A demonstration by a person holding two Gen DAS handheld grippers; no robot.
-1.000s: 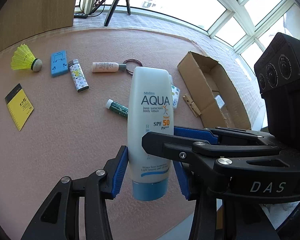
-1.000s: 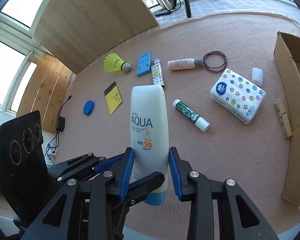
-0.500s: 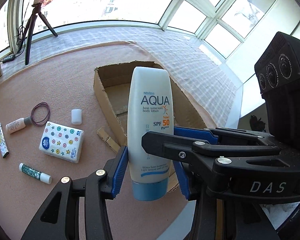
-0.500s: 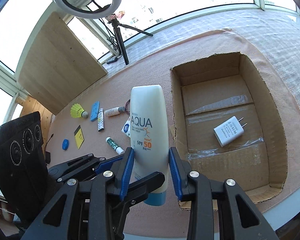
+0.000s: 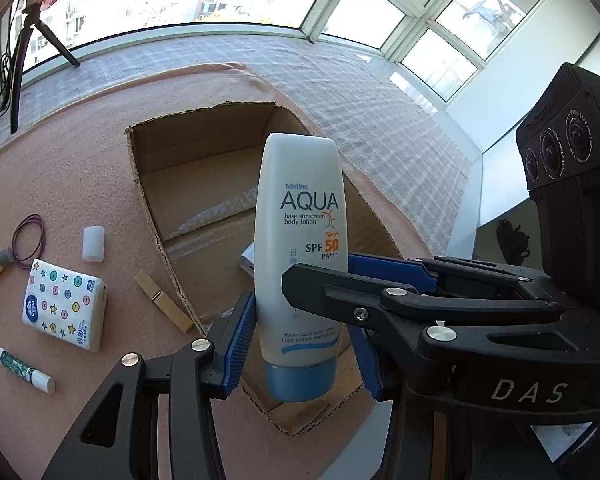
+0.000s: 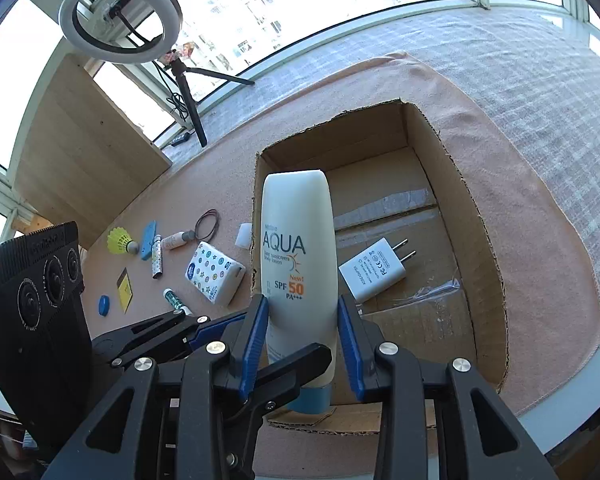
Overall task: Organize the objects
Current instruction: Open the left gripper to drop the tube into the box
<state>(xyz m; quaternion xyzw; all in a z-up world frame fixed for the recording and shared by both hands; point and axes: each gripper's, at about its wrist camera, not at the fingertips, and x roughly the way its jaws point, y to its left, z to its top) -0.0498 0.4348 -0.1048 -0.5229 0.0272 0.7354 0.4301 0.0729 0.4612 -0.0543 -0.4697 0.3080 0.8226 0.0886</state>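
Observation:
A white AQUA sunscreen tube [image 5: 300, 240] with a blue cap is held upright, cap down, by both grippers. My left gripper [image 5: 302, 344] is shut on its lower part, and my right gripper [image 6: 302, 340] is shut on it too [image 6: 298, 248]. The right gripper's fingers cross in front of the tube in the left wrist view. The tube hangs above the near-left corner of an open cardboard box [image 6: 488, 248], which also shows in the left wrist view [image 5: 140, 184]. A white charger plug [image 6: 374, 270] lies inside the box.
On the pink mat left of the box lie a tissue pack [image 5: 64, 304], a wooden clothespin [image 5: 164, 300], a white cap [image 5: 93, 243], a green-and-white stick [image 5: 24, 370], a hair band [image 5: 28, 240], a shuttlecock [image 6: 122, 242] and several small items. A ring light tripod [image 6: 180, 76] stands behind.
Both grippers have carried the tube rightward from over the scattered items to above the box. The box now fills the middle of both views. The grip is unchanged.

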